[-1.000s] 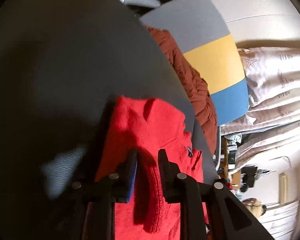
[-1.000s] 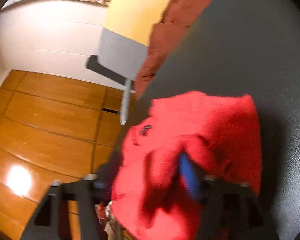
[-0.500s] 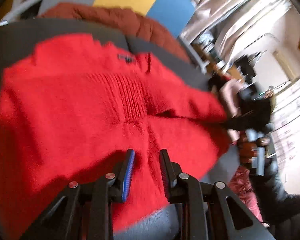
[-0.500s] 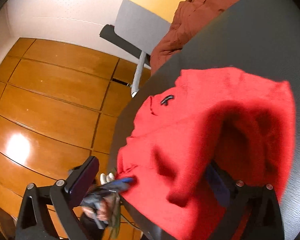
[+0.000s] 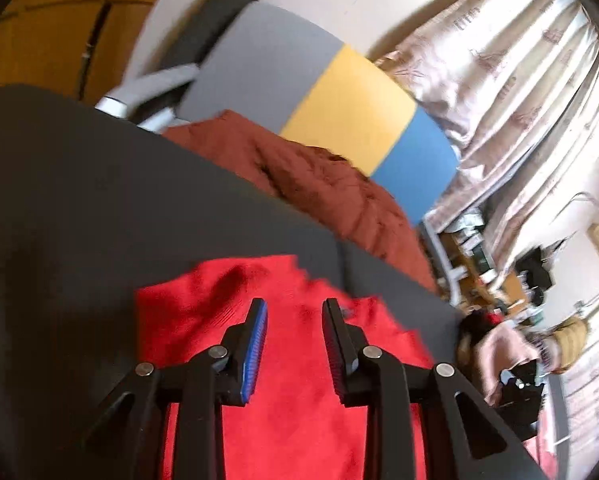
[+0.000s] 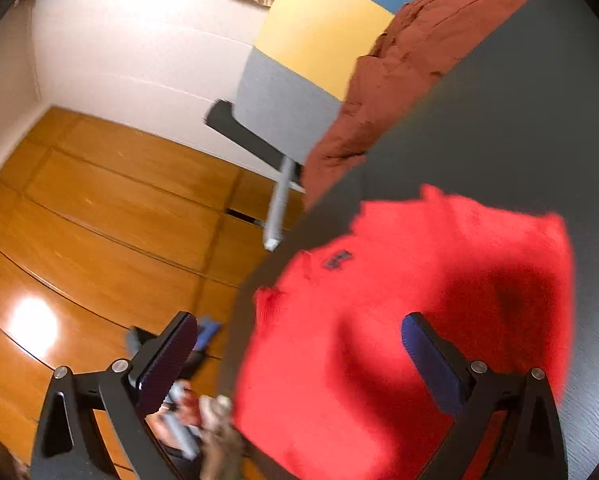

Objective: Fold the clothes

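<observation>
A red knit sweater (image 5: 295,380) lies folded on the dark grey table (image 5: 79,220). My left gripper (image 5: 293,316) hovers over it with its jaws partly open and nothing between them. In the right wrist view the sweater (image 6: 419,300) lies flat, with a small dark label near its left edge. My right gripper (image 6: 299,336) is wide open and empty above the sweater's near left part, by the table's edge.
A rust-brown quilted garment (image 5: 331,192) lies at the table's far edge, against a grey, yellow and blue chair back (image 5: 339,104). Wooden floor (image 6: 99,220) lies past the table's left edge. Curtains (image 5: 519,100) and cluttered shelves stand at the right.
The right gripper has let go of the sweater and opened wide. The left gripper has drawn back over the sweater. The sweater now lies flatter on the table.
</observation>
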Demonstrator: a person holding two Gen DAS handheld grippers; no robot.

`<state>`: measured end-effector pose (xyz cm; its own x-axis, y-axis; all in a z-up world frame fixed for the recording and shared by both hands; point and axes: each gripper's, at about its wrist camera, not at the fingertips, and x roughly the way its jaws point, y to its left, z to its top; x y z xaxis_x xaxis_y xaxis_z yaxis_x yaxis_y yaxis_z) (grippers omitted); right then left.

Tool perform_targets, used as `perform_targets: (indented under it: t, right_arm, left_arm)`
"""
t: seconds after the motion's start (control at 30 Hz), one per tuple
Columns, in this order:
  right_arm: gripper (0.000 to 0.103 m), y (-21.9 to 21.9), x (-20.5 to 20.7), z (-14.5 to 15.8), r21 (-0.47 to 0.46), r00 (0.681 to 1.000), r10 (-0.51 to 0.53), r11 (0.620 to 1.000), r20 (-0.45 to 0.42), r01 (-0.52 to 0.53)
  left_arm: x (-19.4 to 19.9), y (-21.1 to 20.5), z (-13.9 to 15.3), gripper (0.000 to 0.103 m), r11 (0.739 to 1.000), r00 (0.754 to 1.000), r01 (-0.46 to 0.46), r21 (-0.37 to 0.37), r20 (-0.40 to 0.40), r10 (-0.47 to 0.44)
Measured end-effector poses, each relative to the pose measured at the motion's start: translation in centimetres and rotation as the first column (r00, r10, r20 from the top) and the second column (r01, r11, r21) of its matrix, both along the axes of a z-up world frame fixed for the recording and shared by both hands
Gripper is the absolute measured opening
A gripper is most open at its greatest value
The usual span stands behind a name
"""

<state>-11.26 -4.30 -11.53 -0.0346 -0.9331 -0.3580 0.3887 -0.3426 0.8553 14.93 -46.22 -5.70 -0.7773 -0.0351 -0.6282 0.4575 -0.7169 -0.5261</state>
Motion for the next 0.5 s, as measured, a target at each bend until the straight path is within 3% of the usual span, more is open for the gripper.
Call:
perform_targets:
  t: [0.23, 0.37, 0.5]
  right_arm:
    - [0.102, 0.9, 2.2, 0.8, 0.174, 0.975, -0.013, 0.983, -0.222, 0.053]
    - [0.09, -1.0, 1.5, 2.7, 0.272, 0.939, 0.028, 0.96, -0.343, 0.07]
    - [0.085, -4.1, -0.8, 3.1, 0.378, 0.923, 0.082, 0.923, -0.376, 0.072]
  left_arm:
    - [2.8, -0.3, -3.6, 0.032, 0.994, 0.984, 0.004, -0.109, 0.176, 0.015]
    - [0.4, -0.7, -3.6, 0.037, 0.99, 0.981, 0.055, -0.126, 0.191, -0.03]
    - [-2.9, -1.1, -4.2, 0.038, 0.983, 0.966, 0.128, -0.129, 0.24, -0.094]
